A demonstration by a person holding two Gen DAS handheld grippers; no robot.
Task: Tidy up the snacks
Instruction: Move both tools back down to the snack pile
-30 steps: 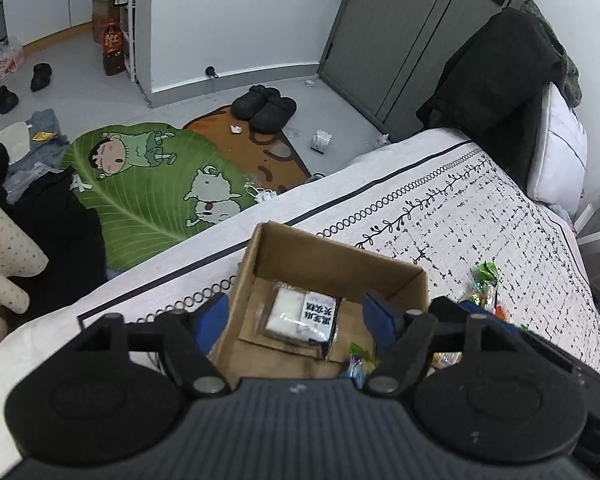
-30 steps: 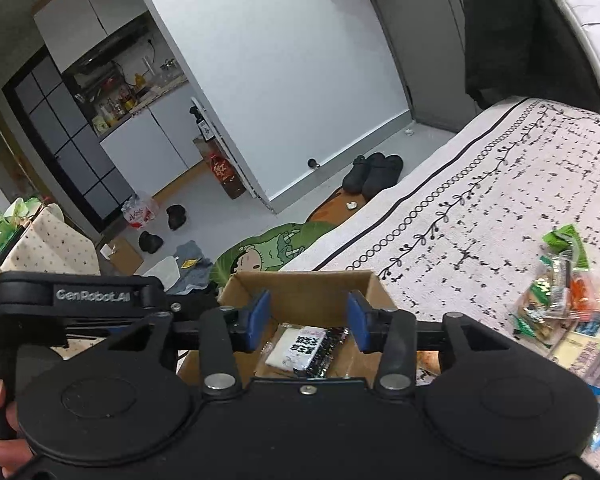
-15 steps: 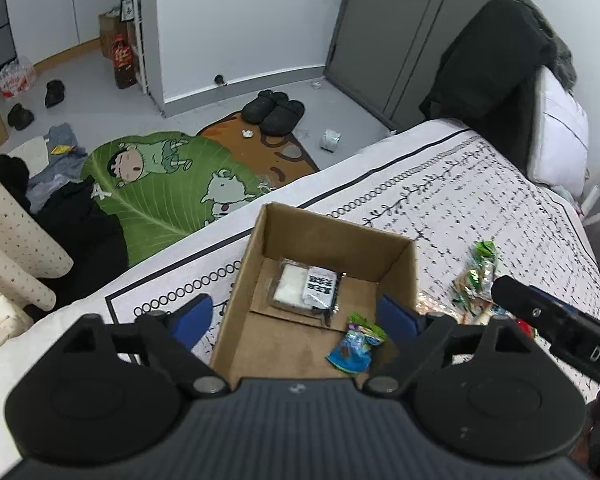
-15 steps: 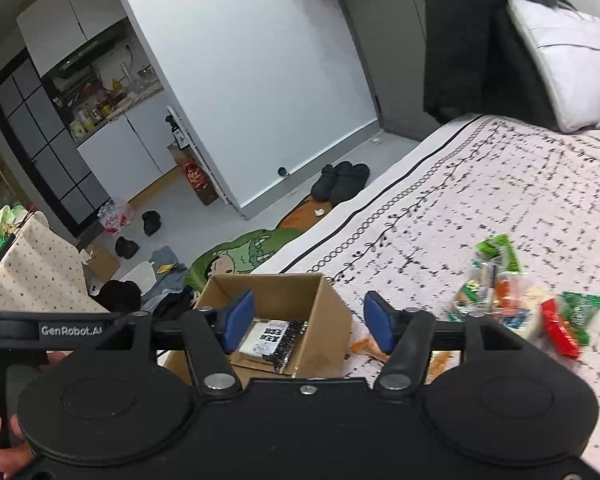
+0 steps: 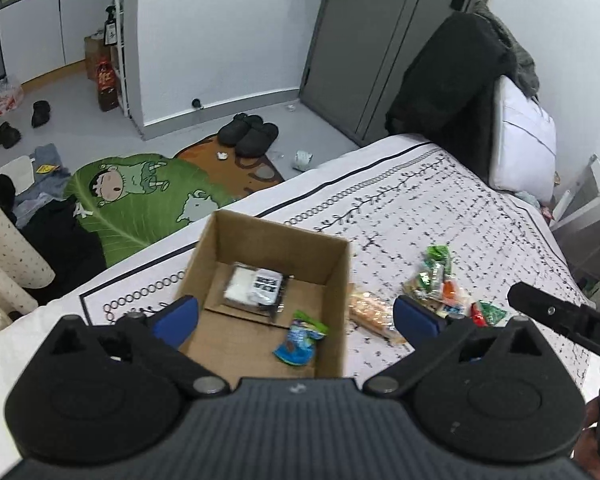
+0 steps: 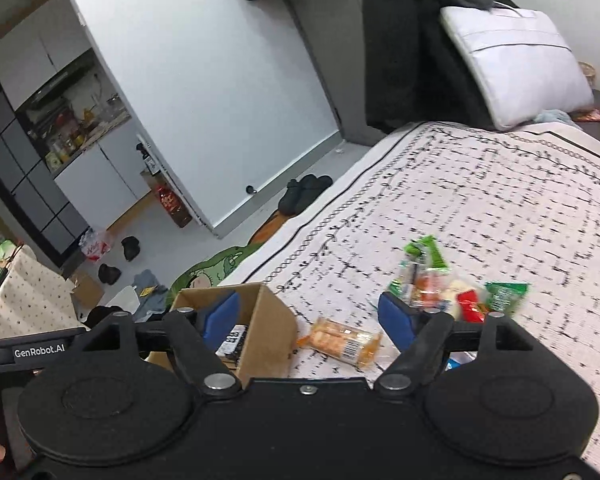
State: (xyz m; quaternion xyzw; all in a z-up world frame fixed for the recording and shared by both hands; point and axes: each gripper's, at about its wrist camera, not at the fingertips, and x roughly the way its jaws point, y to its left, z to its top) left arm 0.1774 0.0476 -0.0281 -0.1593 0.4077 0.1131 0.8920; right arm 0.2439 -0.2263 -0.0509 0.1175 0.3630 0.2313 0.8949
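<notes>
An open cardboard box (image 5: 336, 276) stands on the bed; it also shows in the right wrist view (image 6: 268, 320). Inside lie a white-and-black packet (image 5: 256, 286) and a blue-green packet (image 5: 300, 340). An orange snack pack (image 5: 372, 312) lies just right of the box, also in the right wrist view (image 6: 340, 342). A pile of green, red and orange snacks (image 5: 440, 284) lies farther right, also in the right wrist view (image 6: 452, 292). My left gripper (image 5: 296, 320) is open and empty above the box. My right gripper (image 6: 308, 316) is open and empty above the orange pack.
The patterned bedspread (image 5: 460, 216) stretches to a white pillow (image 5: 524, 136) and dark clothes (image 5: 452, 72). Beyond the bed edge lie a green rug (image 5: 140, 196), slippers (image 5: 248, 136) and floor clutter. A grey door (image 5: 380, 32) stands behind.
Both grippers have opened wider and pulled back from the box. The right gripper swung right toward the snack pile. The blue-green packet now lies in the box.
</notes>
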